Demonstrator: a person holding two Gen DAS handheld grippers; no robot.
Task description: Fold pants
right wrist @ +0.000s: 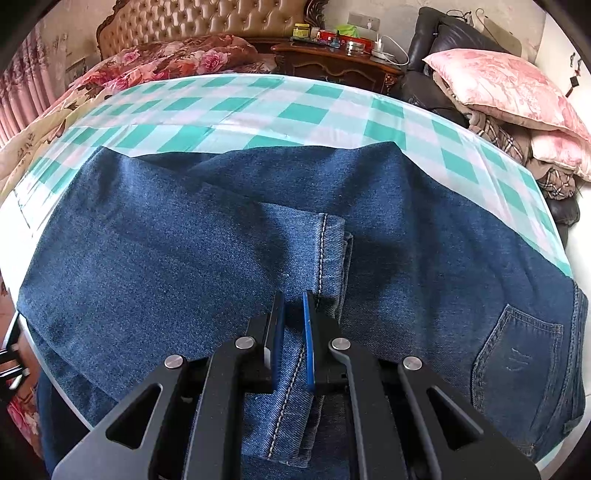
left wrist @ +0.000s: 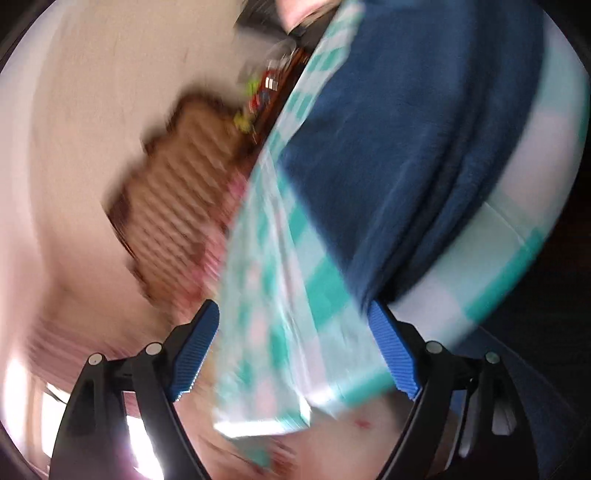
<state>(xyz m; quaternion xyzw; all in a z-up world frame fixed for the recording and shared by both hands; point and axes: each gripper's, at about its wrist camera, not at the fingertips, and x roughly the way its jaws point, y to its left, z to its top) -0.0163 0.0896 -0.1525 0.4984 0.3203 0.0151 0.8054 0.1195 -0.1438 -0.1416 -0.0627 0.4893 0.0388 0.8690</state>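
The pants (right wrist: 207,236), dark blue denim, lie spread across a counter covered by a green-and-white checked cloth (right wrist: 295,110), filling the middle and lower part of the right wrist view. A back pocket (right wrist: 517,350) shows at the lower right of that frame. A stitched hem (right wrist: 325,258) of one leg lies folded over the rest of the denim at centre frame and runs down between the fingers of the right gripper (right wrist: 293,295), whose jaws are clenched on that strip of fabric.

In the left wrist view, badly motion-blurred and tilted, the left gripper (left wrist: 295,314) stands with its jaws released, wide apart, nothing between them but the hanging edge of the checked cloth (left wrist: 273,295) behind. The pants (left wrist: 406,147) appear there as a blue mass in the upper right of the frame, lying on the cloth.

Behind the counter in the right wrist view, a tufted headboard (right wrist: 199,18) sits at the upper left, a dark wooden nightstand (right wrist: 332,62) with small bottles at top centre, and a pink pillow (right wrist: 498,85) at the upper right
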